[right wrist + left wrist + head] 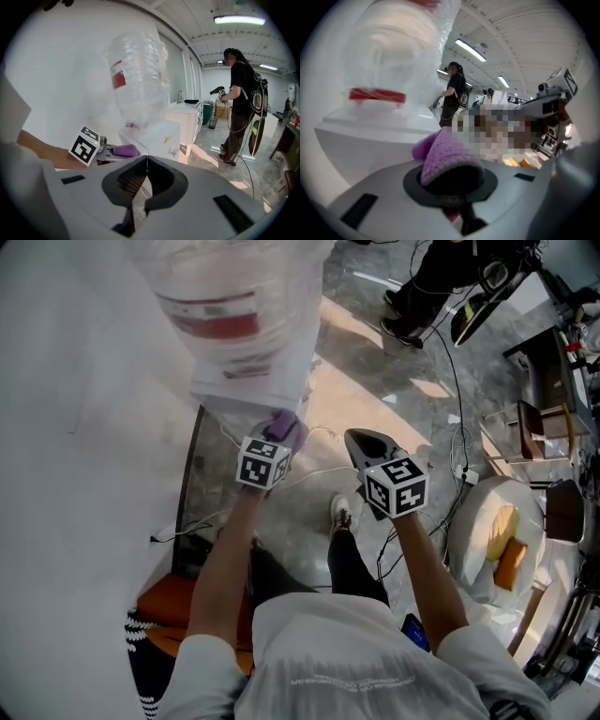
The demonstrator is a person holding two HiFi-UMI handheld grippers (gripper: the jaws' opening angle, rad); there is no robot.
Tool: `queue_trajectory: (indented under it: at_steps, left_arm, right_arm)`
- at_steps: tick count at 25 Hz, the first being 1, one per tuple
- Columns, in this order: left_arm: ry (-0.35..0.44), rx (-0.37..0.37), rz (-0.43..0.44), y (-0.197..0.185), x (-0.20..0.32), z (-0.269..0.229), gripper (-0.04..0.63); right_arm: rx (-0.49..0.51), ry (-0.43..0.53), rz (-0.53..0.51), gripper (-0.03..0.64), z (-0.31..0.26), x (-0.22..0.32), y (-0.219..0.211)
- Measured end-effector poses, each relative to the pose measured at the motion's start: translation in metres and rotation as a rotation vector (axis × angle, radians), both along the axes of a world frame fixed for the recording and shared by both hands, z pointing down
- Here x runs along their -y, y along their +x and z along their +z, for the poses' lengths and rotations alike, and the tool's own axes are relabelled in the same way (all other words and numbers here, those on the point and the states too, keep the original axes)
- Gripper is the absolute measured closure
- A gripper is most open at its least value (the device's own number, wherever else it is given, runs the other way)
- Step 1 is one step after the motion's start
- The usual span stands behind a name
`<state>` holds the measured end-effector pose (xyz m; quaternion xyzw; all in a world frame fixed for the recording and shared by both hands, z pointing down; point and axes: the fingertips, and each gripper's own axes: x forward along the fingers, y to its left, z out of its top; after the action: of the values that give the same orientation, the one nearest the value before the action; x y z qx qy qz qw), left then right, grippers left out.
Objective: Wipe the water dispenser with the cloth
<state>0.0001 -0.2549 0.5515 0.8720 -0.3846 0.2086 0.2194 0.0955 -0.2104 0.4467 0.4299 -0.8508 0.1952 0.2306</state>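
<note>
The right tool (pixel 146 180) hung with its jaws pressed together on nothing, beside the left tool (pixel 452 180) clamped on the fuzzy purple cloth (pixel 445 152) just by the white water dispenser (pixel 251 381) under its clear bottle (pixel 220 296), with cables (pixel 457 399) and a person in black (pixel 241 103) beyond.

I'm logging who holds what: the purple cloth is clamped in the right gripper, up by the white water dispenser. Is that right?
Not quite. The purple cloth is clamped in the left gripper, as the left gripper view shows, up by the white water dispenser. The right gripper has its jaws together on nothing.
</note>
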Motion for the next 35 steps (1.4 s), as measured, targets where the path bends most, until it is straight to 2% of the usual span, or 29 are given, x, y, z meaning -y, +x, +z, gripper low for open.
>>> queue_trajectory:
  at_steps: [4, 9, 12, 16, 27, 32, 35]
  left_arm:
    - [0.035, -0.006, 0.058, 0.018, -0.011, 0.001, 0.529]
    - [0.037, -0.023, 0.037, 0.016, -0.028, 0.011, 0.529]
    - [0.001, -0.047, -0.042, -0.005, -0.034, 0.021, 0.529]
    - [-0.056, -0.109, -0.214, -0.052, -0.036, 0.033, 0.529]
    - [-0.087, -0.041, -0.47, -0.164, -0.047, 0.047, 0.529]
    - [-0.109, -0.012, -0.538, -0.199, -0.049, 0.06, 0.529]
    - [-0.109, 0.032, -0.54, -0.218, -0.037, 0.069, 0.529]
  right_arm:
    - [-0.007, 0.001, 0.004, 0.601, 0.0, -0.006, 0.007]
    - [-0.014, -0.004, 0.036, 0.601, 0.002, -0.004, 0.028]
    - [-0.006, -0.007, 0.034, 0.601, 0.005, 0.001, 0.024]
    - [0.0, -0.016, -0.014, 0.601, 0.011, 0.003, -0.002]
    - [-0.013, -0.068, -0.129, 0.601, 0.035, -0.004, -0.073]
    - [-0.009, -0.093, -0.16, 0.601, 0.053, -0.007, -0.096]
    - [-0.01, -0.108, -0.158, 0.601, 0.068, -0.003, -0.107]
